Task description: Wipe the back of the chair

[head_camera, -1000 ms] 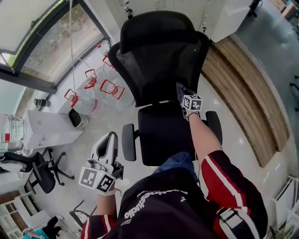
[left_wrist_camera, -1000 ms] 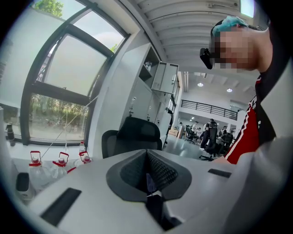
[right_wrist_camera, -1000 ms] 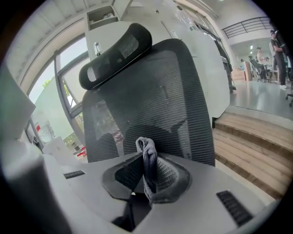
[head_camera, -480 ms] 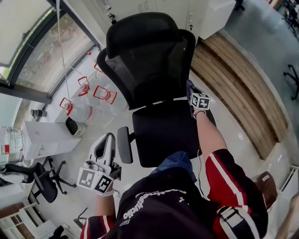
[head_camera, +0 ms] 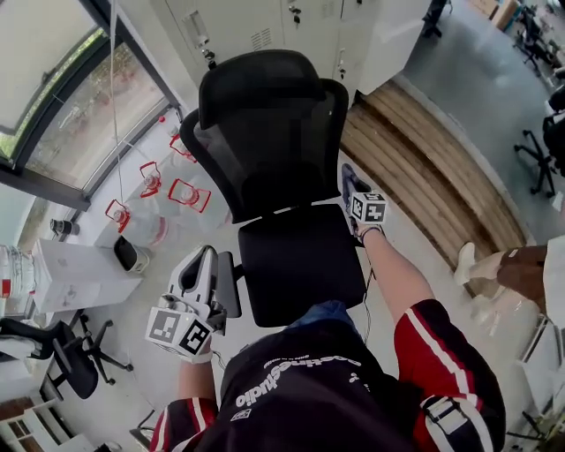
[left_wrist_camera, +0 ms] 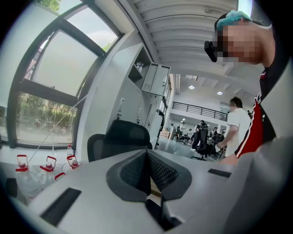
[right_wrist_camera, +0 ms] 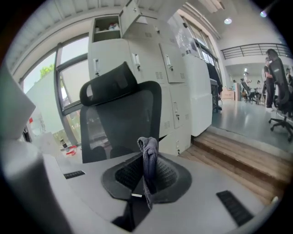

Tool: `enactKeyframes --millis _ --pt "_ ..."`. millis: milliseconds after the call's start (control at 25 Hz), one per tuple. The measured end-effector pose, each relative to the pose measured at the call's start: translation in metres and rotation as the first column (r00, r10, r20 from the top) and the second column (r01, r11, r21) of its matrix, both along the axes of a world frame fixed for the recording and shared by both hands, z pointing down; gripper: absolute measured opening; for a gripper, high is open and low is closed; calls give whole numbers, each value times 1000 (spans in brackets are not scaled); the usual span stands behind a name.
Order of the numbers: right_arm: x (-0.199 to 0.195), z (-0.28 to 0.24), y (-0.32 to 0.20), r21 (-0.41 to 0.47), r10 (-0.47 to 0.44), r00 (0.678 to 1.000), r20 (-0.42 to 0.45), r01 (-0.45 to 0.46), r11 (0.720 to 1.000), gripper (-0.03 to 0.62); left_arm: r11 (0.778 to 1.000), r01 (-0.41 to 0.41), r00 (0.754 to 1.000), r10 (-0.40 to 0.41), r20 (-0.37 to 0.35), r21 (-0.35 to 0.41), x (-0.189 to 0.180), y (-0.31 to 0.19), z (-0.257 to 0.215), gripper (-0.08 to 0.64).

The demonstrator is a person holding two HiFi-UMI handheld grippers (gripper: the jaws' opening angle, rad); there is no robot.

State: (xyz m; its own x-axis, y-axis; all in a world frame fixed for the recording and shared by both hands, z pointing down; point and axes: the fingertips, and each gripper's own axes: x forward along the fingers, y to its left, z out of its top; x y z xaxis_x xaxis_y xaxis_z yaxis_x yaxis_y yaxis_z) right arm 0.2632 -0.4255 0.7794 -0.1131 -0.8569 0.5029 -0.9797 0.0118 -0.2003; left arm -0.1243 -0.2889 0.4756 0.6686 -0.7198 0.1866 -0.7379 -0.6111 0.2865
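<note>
We stand on glossy floor (head_camera: 424,265) facing the chair (head_camera: 274,150), with lockers (head_camera: 265,26) behind it and a wooden step (head_camera: 433,168) on our right. Our right claw (right_wrist_camera: 147,173) pinches a grey cloth (right_wrist_camera: 149,153) near the backrest's right edge. Our left claw (left_wrist_camera: 147,176) is closed and empty.

**A:** Site type?
**B:** Open-plan office. There's a mesh swivel chair (head_camera: 274,150), grey metal lockers (head_camera: 265,26) along the wall, and a second desk chair (head_camera: 66,349) at lower left.
**A:** Anything further?
**B:** A tall window (head_camera: 62,97). People (left_wrist_camera: 236,123) stand among rolling chairs (left_wrist_camera: 201,137) down the hall, under a mezzanine railing (left_wrist_camera: 201,109).
</note>
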Motion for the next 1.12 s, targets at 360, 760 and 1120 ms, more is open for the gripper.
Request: enactKeyframes --millis 360,760,1120 --pt "-88 -162 42 132 -235 970 -70 242 961 60 999 7 997 -3 -82 44 25 6 -42 25" --pt "-178 -288 166 244 -462 885 -51 460 854 61 997 23 993 -14 -119 78 56 58 -67 25" --pt "-179 -325 265 309 -550 835 17 518 797 60 992 58 995 -49 -88 110 100 146 -87 25"
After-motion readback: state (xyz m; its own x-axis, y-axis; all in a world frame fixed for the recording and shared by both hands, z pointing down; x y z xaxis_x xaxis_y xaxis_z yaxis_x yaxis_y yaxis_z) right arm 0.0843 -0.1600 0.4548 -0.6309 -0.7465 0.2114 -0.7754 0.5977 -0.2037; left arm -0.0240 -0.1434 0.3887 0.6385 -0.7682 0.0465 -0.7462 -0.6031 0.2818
